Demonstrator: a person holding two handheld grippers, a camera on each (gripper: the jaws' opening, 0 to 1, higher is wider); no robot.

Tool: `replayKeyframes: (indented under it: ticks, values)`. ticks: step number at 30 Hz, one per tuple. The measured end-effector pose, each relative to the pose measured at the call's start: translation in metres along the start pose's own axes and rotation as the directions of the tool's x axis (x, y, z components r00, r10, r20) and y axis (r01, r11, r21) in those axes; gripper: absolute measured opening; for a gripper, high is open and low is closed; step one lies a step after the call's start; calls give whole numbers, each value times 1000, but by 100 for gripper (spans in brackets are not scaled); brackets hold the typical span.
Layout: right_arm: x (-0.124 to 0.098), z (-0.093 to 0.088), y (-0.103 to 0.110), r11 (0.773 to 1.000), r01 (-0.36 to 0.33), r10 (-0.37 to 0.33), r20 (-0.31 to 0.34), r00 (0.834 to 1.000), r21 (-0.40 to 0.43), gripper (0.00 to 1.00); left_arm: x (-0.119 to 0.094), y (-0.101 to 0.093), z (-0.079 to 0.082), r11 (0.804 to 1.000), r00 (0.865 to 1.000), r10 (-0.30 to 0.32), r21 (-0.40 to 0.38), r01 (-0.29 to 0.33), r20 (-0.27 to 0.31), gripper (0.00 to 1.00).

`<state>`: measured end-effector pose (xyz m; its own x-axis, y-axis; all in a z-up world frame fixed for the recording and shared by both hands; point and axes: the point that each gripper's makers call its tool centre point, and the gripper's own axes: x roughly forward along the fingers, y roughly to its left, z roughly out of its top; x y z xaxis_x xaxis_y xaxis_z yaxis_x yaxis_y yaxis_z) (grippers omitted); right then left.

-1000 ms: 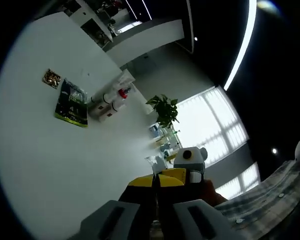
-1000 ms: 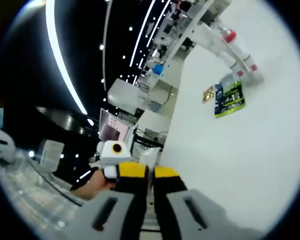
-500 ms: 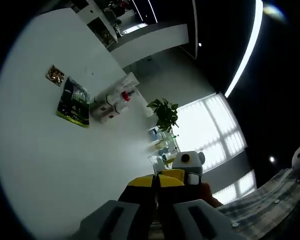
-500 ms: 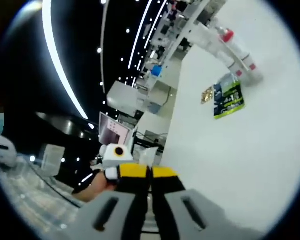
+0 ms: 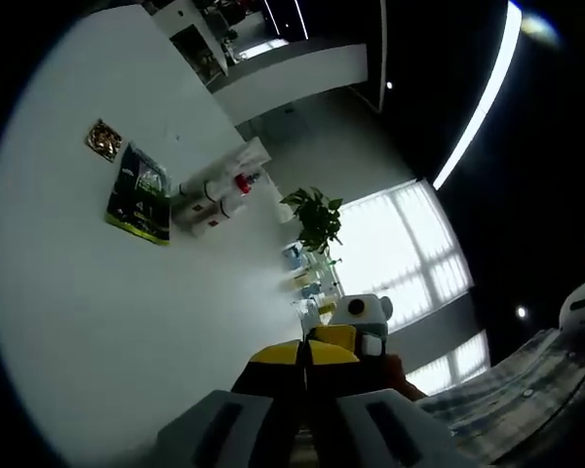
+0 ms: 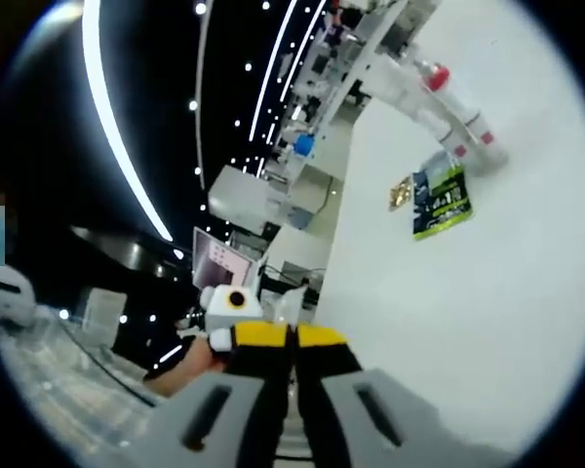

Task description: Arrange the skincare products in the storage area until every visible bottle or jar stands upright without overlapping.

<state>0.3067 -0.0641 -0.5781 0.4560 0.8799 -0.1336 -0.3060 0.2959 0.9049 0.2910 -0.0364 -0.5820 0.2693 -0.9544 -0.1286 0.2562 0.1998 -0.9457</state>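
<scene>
Several white skincare bottles (image 5: 213,192) lie on their sides in a cluster on the white table (image 5: 97,322); one has a red cap (image 5: 242,182). In the right gripper view the same bottles (image 6: 439,115) lie far off, red cap (image 6: 434,77) among them. My left gripper (image 5: 305,357) is held well short of the bottles, its yellow-tipped jaws shut with nothing between them. My right gripper (image 6: 294,337) is also shut and holds nothing, far from the bottles. Each gripper sits close beside the other.
A green sachet (image 5: 136,193) and a small gold packet (image 5: 102,139) lie flat next to the bottles; they appear again as sachet (image 6: 439,205) and packet (image 6: 402,192). A potted plant (image 5: 314,216), windows and shelving stand beyond the table. A hand (image 6: 180,361) holds the neighbouring gripper.
Both views have shifted slightly with the hands. The bottles, sachet and packet lie where they were, and both grippers stay shut.
</scene>
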Motion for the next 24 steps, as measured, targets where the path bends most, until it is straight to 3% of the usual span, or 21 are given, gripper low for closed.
replayKeyframes:
  ticks: [6,16,24]
  values:
    - [-5,18,-3,998,41,-38,77,996,-43,14,3,1,16,1000,1000,-13,-16,13,12,0]
    - [-24,27,-5,990,93,-80,123,989,-105,23,2,10,53,1000,1000,-13,1,13,9,0]
    - [-41,25,-14,984,143,-129,125,984,-109,26,-7,29,88,998,999,43,34,-44,16,0]
